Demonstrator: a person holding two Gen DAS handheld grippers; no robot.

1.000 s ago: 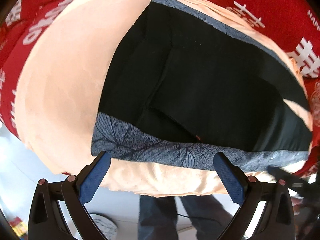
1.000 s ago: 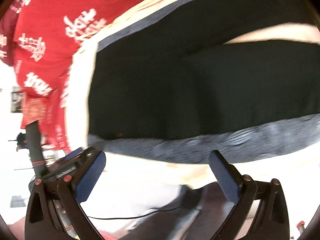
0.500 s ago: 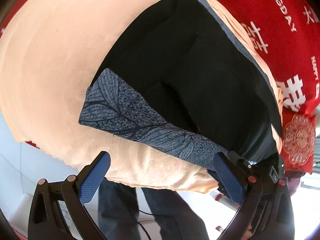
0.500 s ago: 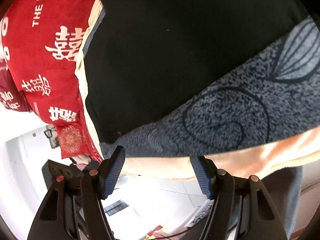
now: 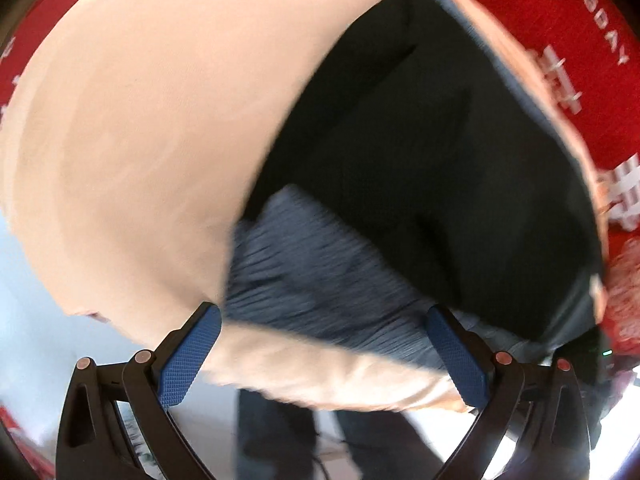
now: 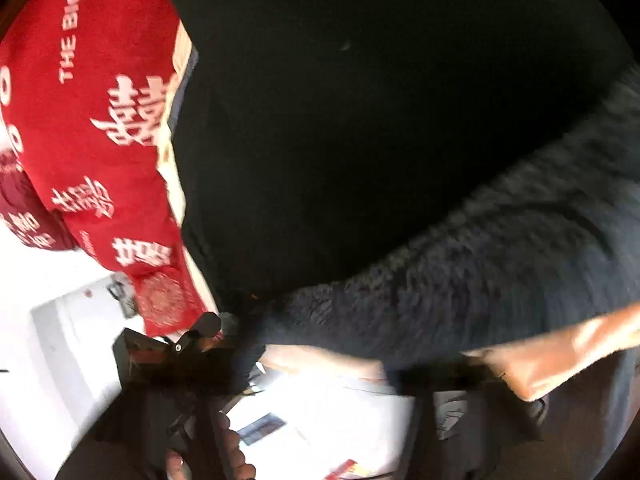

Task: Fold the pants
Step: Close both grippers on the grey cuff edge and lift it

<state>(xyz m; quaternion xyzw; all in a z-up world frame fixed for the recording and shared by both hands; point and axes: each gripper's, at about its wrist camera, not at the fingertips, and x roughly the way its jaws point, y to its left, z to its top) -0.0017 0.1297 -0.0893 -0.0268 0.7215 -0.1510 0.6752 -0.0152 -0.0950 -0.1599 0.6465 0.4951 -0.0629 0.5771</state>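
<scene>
Left gripper [image 5: 320,356] fingers wide at the pants [image 5: 420,152] grey band [image 5: 320,280], right gripper [image 6: 320,376] too dark and blurred to tell, pants flat on peach sheet [image 5: 160,140] over red cloth [image 6: 88,120].

We note the left gripper [image 5: 320,354] with jaws wide apart, its blue pads [image 5: 190,356] clear of any cloth. Just beyond them lie the black pants [image 5: 432,168], whose blue-grey patterned band [image 5: 320,292] faces the gripper, blurred. The pants rest on a peach cloth [image 5: 140,140] over a red cover [image 5: 580,48] with white lettering.
</scene>
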